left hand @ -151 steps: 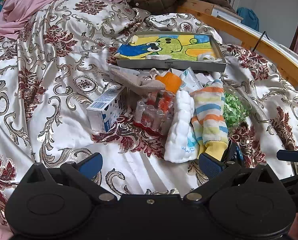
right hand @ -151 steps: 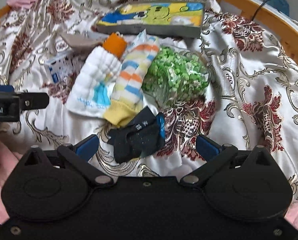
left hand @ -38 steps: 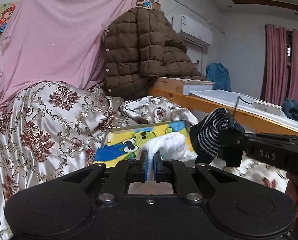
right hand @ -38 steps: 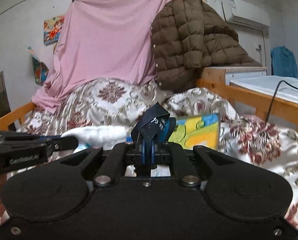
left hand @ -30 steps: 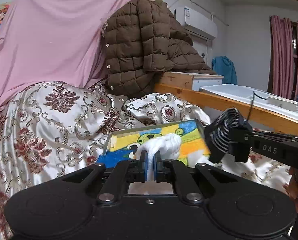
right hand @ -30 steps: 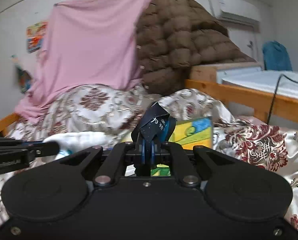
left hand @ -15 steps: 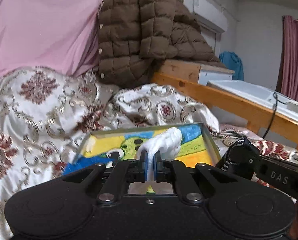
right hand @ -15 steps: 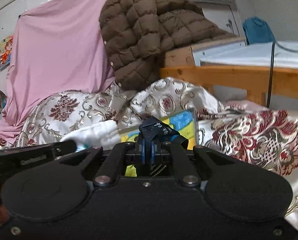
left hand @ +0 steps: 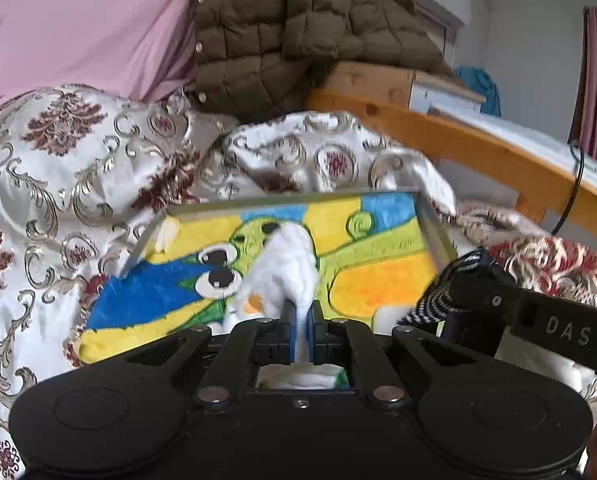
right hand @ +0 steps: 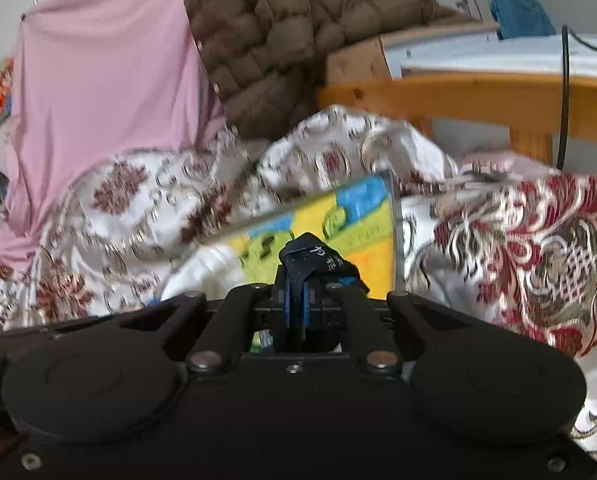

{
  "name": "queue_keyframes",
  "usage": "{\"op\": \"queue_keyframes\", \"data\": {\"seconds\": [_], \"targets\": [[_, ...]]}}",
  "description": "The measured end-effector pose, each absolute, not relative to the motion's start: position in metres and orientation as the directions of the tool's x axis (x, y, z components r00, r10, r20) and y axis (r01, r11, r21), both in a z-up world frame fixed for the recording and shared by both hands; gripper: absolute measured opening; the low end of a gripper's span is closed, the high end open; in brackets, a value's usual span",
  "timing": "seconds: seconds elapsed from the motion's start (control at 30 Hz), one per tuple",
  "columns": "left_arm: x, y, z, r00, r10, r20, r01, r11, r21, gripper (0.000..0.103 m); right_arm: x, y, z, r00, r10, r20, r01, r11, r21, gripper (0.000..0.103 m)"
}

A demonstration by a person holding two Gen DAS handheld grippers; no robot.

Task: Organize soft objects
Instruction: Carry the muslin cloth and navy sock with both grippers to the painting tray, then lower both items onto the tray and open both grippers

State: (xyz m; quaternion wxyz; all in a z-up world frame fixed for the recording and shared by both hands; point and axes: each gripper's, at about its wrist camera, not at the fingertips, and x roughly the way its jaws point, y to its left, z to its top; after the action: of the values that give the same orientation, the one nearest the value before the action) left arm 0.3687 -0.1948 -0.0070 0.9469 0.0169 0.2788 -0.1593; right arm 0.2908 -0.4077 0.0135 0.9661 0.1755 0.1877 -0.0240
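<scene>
My left gripper (left hand: pixel 301 316) is shut on a white quilted cloth (left hand: pixel 288 272), which bunches up above its blue pads and hangs below them. It hovers over the near part of a shallow grey tray (left hand: pixel 434 228) lined with a yellow, green and blue cartoon picture. My right gripper (right hand: pixel 296 300) is shut on a black sock (right hand: pixel 314 262) with white lettering and a bit of blue. In the left wrist view that sock (left hand: pixel 444 286) shows a striped cuff at the tray's right edge. The tray (right hand: pixel 394 216) lies just ahead of the right gripper.
The tray rests on a bed with a white, gold and maroon satin cover (left hand: pixel 58 168). Behind it hang a pink sheet (left hand: pixel 78 32) and a brown quilted jacket (left hand: pixel 298 32). A wooden bed rail (left hand: pixel 478 156) runs along the right, with a black cable (right hand: pixel 564 100) over it.
Both grippers have dropped and moved forward toward the tray, which now looks larger and closer. Each still holds its item; the black sock has sunk to the tray's right edge.
</scene>
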Motion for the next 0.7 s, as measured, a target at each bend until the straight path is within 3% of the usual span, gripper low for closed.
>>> {"op": "queue_keyframes", "data": {"seconds": [0.5, 0.7], "targets": [[0.384, -0.198, -0.041, 0.727, -0.286, -0.625, 0.335, 0.941, -0.041, 0.006, 0.328, -0.404, -0.052, 0.823, -0.009, -0.568, 0.196, 0.943, 0.268, 0.002], [0.392, -0.2, -0.049, 0.702, -0.281, -0.654, 0.336, 0.941, -0.044, 0.006, 0.342, -0.413, -0.069, 0.771, 0.021, -0.637, 0.226, 0.925, 0.304, 0.001]]}}
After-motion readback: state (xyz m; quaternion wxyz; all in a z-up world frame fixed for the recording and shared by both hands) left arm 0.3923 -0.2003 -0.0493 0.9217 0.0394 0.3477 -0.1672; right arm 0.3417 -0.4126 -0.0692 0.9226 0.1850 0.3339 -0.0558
